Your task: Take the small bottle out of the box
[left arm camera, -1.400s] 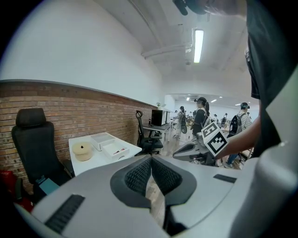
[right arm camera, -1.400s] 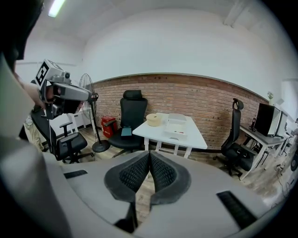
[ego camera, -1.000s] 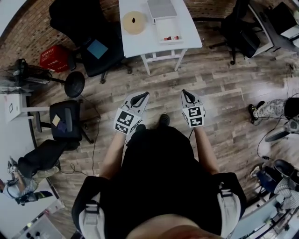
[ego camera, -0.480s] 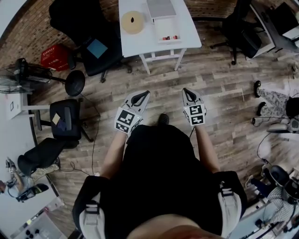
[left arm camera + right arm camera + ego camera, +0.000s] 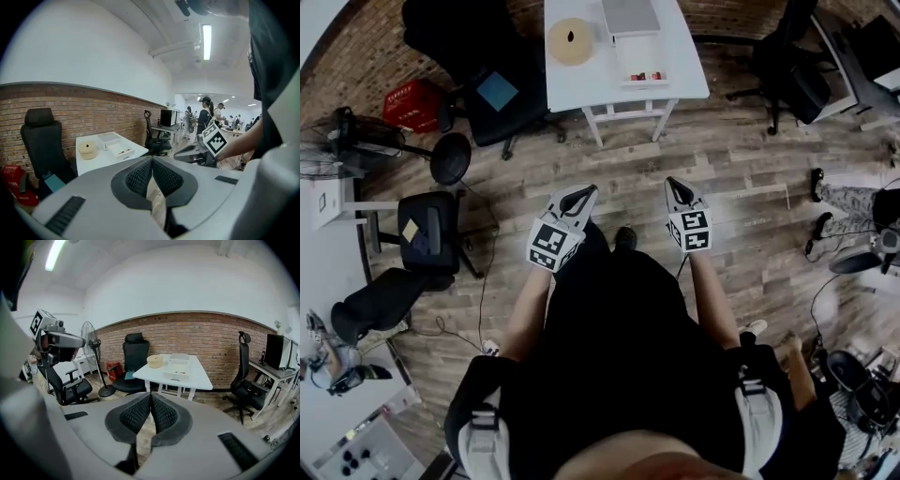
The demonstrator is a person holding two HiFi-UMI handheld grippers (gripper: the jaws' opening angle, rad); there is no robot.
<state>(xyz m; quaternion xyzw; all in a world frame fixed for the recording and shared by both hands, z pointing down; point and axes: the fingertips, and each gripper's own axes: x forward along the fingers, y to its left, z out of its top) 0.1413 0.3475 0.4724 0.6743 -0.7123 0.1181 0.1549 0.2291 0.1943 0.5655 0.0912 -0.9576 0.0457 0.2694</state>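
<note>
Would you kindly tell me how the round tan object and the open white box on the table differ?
The round tan object is a disc with a dark spot at its centre; the white box is rectangular and open-topped. The tan object carries nothing, while the box holds small red items at one end. In the head view the tan object lies left of the box. Both rest on the white table, apart from each other.

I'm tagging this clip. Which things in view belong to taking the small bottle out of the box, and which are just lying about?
Belongs to the job: white box on the white table, small red items in it (likely the bottles), left gripper and right gripper, both jaws shut, empty.
Just lying about: round tan object, flat grey tray, red crate, fan, black chair.
</note>
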